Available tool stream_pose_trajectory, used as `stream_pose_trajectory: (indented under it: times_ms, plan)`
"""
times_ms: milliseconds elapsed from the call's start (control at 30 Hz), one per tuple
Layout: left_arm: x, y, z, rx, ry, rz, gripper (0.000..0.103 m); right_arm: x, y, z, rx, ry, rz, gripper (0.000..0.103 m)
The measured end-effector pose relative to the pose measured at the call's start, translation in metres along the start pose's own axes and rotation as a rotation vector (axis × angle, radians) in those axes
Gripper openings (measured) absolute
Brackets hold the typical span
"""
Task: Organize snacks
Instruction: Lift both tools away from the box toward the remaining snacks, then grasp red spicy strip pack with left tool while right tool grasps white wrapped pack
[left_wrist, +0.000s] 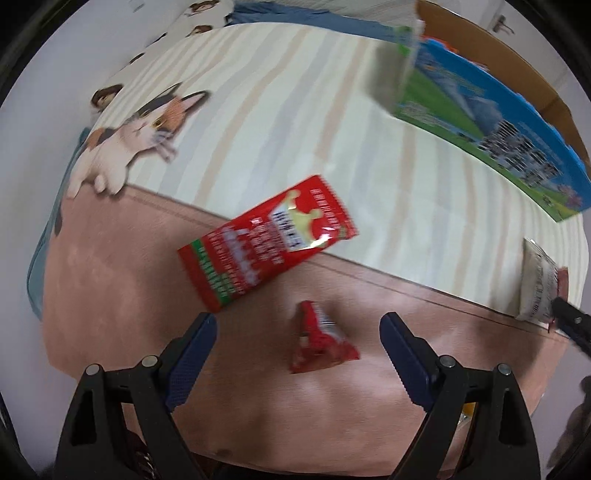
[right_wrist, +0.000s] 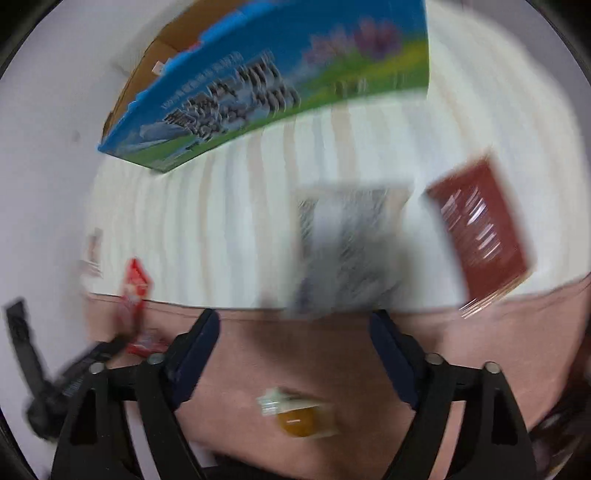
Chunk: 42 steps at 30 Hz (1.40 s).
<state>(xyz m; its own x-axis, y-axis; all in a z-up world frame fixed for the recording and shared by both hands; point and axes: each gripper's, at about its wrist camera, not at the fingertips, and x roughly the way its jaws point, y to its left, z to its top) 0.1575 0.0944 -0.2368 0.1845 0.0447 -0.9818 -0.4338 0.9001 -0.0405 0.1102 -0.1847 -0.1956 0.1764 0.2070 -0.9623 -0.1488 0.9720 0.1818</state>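
In the left wrist view my left gripper points down at a pink blanket, open. A small crumpled red packet lies between its jaws, clear of both pads. A larger red sachet lies just beyond, across the blanket's seam. In the blurred right wrist view my right gripper is open too. A grey-white packet lies just past its fingertips, and an orange sweet in clear wrap rests on the blanket between the finger bases, untouched. A dark red packet lies to the right.
A blue and green printed box stands at the far side of the striped cream sheet, with a brown carton behind it. A blurred grey-green packet shows by the box. A cat print marks the sheet's left.
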Motion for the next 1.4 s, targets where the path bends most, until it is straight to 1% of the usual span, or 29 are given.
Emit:
stream_pose_trajectory:
  times_ms: [67,167,200,233,267,333,400,467,500,567,633,700,767,833,867,933,1000,1033,1067,1133,1200,1233,1267,1367,1400]
  plan:
    - [0.004,0.011,0.0,-0.035,0.012,0.0,0.09,0.001,-0.004,0.012,-0.006,-0.002,-0.075,0.092]
    - [0.011,0.021,0.006,-0.05,0.027,0.007,0.09,0.024,-0.009,0.026,0.014,0.056,-0.096,0.092]
    - [0.014,0.025,0.007,-0.045,0.031,0.011,0.09,0.037,-0.009,0.029,0.023,0.087,-0.098,0.092]
    - [0.015,0.026,0.009,-0.033,0.035,0.022,0.09,0.05,-0.009,0.03,0.03,0.119,-0.12,0.092]
    - [0.017,0.027,0.011,-0.008,0.044,0.037,0.09,0.06,-0.012,0.029,0.046,0.14,-0.126,0.092]
    - [0.02,0.029,0.014,0.025,0.055,0.066,0.09,0.07,-0.008,0.027,0.058,0.122,-0.15,0.091]
    - [0.022,0.028,0.017,0.074,0.056,0.084,0.09,0.07,0.003,0.023,0.031,0.094,-0.144,0.077]
    - [0.034,0.025,0.027,0.145,0.061,0.11,0.09,0.066,0.016,0.017,-0.002,0.085,-0.11,0.07]
    - [0.038,0.023,0.03,0.178,0.063,0.119,0.09,0.065,0.024,0.014,-0.027,0.09,-0.085,0.067]
    - [0.049,0.015,0.038,0.262,0.076,0.136,0.09,0.067,0.038,0.007,-0.069,0.109,-0.061,0.062]
    - [0.062,0.006,0.046,0.352,0.092,0.155,0.09,0.069,0.049,0.0,-0.094,0.128,-0.042,0.062]
    - [0.075,-0.003,0.053,0.414,0.106,0.17,0.09,0.072,0.056,-0.005,-0.11,0.148,-0.037,0.062]
    - [0.091,-0.009,0.06,0.456,0.131,0.187,0.09,0.075,0.059,-0.01,-0.109,0.16,-0.033,0.062]
    - [0.1,-0.009,0.067,0.448,0.146,0.175,0.09,0.076,0.059,-0.014,-0.087,0.175,-0.022,0.063]
    - [0.101,-0.006,0.073,0.417,0.145,0.159,0.09,0.077,0.058,-0.013,-0.076,0.18,-0.018,0.066]
    - [0.098,0.006,0.09,0.307,0.13,0.129,0.084,0.079,0.057,-0.017,-0.047,0.182,-0.002,0.07]
    - [0.095,0.02,0.105,0.211,0.12,0.101,0.084,0.08,0.057,-0.015,-0.01,0.176,0.014,0.072]
    - [0.094,0.026,0.11,0.169,0.122,0.079,0.084,0.076,0.05,-0.016,0.006,0.173,0.018,0.072]
    - [0.094,0.031,0.113,0.139,0.129,0.054,0.084,0.075,0.044,-0.01,0.03,0.168,0.027,0.073]
    - [0.094,0.04,0.117,0.103,0.134,0.025,0.084,0.074,0.036,-0.009,0.082,0.159,0.052,0.075]
    - [0.097,0.045,0.116,0.105,0.155,-0.012,0.084,0.074,0.029,-0.009,0.117,0.149,0.057,0.075]
    - [0.1,0.049,0.115,0.117,0.166,-0.012,0.084,0.073,0.025,-0.006,0.12,0.15,0.052,0.075]
    - [0.102,0.046,0.111,0.137,0.169,-0.004,0.084,0.078,0.027,0.003,0.117,0.15,0.043,0.075]
    - [0.108,0.035,0.1,0.21,0.16,0.046,0.083,0.085,0.033,0.007,0.102,0.131,0.021,0.075]
    - [0.107,0.03,0.098,0.214,0.143,0.054,0.076,0.088,0.038,0.008,0.091,0.124,0.012,0.072]
